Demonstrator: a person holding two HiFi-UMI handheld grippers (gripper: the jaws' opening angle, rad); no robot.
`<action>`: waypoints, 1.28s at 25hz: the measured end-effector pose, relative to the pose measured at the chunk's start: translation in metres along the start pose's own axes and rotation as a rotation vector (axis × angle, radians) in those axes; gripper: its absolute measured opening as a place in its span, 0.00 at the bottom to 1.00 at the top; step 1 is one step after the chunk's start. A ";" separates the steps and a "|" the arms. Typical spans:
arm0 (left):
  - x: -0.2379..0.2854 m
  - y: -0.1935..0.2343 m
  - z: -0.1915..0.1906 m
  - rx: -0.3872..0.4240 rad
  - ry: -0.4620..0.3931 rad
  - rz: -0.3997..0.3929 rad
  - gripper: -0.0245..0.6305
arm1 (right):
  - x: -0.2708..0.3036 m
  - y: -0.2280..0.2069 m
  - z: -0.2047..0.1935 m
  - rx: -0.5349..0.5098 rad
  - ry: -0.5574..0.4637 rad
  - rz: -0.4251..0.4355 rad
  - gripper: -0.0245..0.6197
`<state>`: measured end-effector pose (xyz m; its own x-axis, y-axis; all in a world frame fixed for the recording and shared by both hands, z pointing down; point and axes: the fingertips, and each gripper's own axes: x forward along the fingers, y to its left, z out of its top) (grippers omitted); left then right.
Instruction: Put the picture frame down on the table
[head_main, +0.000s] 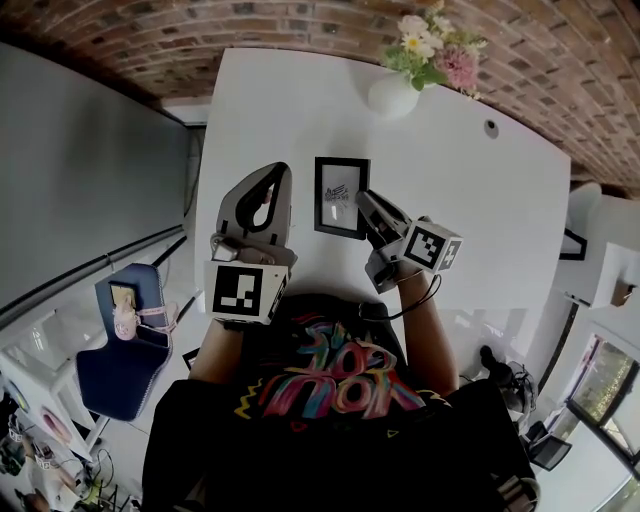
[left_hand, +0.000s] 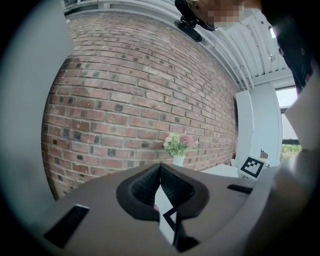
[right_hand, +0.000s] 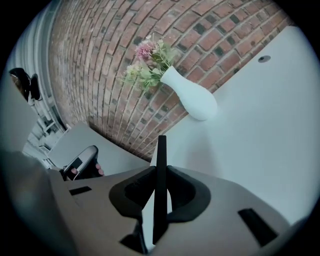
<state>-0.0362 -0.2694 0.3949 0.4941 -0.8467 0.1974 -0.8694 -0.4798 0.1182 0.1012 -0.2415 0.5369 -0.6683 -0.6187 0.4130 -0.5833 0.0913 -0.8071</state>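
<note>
Head view: over the white tabletop, a black rectangular picture frame with a white mat, pinched at its right edge by the right gripper; resting on the table or held just above it, impossible to tell. Near its left edge but apart from it, the left gripper. Left gripper view: jaw tips pressed together, nothing between them. Right gripper view: jaws clamped on the frame, seen edge-on as a thin black bar, lower end hidden; beyond, a round white vase of pink and white flowers against a red brick wall.
</note>
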 end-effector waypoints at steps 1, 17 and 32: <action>-0.001 0.001 -0.002 0.003 0.005 0.001 0.07 | 0.002 -0.004 -0.003 0.009 0.007 -0.004 0.18; 0.002 0.007 -0.021 0.005 0.038 0.005 0.07 | 0.014 -0.038 -0.019 0.044 0.061 -0.048 0.18; 0.001 0.008 -0.027 -0.012 0.046 0.023 0.07 | 0.014 -0.076 -0.026 0.208 0.021 -0.057 0.19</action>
<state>-0.0422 -0.2682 0.4226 0.4743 -0.8458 0.2442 -0.8803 -0.4577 0.1246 0.1243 -0.2371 0.6147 -0.6476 -0.6016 0.4677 -0.5144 -0.1077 -0.8508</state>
